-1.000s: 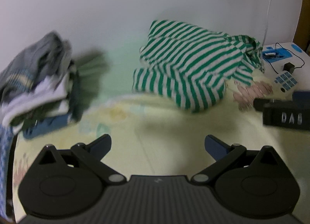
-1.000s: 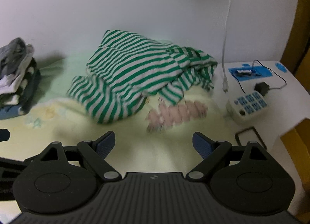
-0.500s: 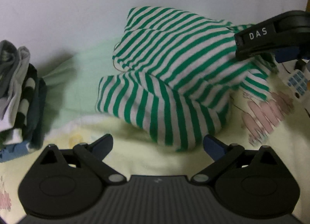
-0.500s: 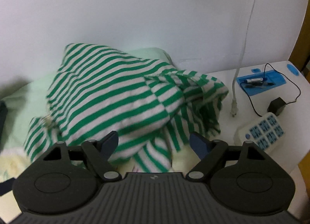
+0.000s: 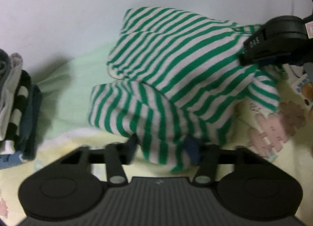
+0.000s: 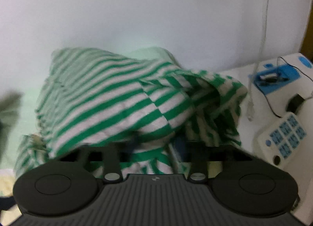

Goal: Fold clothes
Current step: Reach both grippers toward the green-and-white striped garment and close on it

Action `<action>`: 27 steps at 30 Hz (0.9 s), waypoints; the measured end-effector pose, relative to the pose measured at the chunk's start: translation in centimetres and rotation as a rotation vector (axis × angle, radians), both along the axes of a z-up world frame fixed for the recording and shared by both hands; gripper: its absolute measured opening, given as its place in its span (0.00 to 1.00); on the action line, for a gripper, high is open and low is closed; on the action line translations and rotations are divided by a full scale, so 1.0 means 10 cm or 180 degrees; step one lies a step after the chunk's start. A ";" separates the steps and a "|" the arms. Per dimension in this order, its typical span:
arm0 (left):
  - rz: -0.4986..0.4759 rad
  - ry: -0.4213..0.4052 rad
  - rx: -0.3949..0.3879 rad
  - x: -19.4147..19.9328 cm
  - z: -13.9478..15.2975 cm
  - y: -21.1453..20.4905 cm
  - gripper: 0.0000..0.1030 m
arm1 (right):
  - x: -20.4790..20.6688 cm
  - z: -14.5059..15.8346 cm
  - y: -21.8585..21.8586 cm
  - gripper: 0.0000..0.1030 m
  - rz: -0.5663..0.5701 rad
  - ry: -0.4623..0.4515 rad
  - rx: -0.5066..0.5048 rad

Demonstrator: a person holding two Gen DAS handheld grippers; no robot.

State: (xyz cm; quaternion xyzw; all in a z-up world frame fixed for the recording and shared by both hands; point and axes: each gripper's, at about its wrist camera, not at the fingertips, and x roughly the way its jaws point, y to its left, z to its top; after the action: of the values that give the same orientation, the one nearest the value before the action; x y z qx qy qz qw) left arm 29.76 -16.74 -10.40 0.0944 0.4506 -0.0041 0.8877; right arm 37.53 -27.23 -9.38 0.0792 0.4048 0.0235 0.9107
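Green-and-white striped cotton garment [image 5: 176, 81] (crumpled, unfolded) sits gathered between both grippers' closing jaws, left gripper [image 5: 162, 148] and right gripper [image 6: 156, 143]; next, lift and spread.

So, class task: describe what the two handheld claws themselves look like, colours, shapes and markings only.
Each claw, left claw and right claw, has a matt black body with a ribbed grey centre plate, two round black discs either side, silver pivot screws and dark blue finger pads. Seen from the left wrist view, the right claw's side carries white lettering reading "DAS".

Both grippers have closed in; fingers [image 5: 190, 147] now straddle the striped garment [image 5: 176, 81]
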 end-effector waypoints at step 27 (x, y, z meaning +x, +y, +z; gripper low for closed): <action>0.0441 -0.0051 0.0022 -0.18 0.27 0.24 0.03 | -0.39 0.50 0.16 0.04 0.0168 -0.0334 -0.0138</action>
State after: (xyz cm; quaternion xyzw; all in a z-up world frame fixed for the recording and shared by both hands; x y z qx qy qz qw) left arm 27.95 -14.38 -7.69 0.0662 0.4490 0.0597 0.8891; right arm 33.66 -25.66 -4.42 0.0473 0.3588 0.0428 0.9312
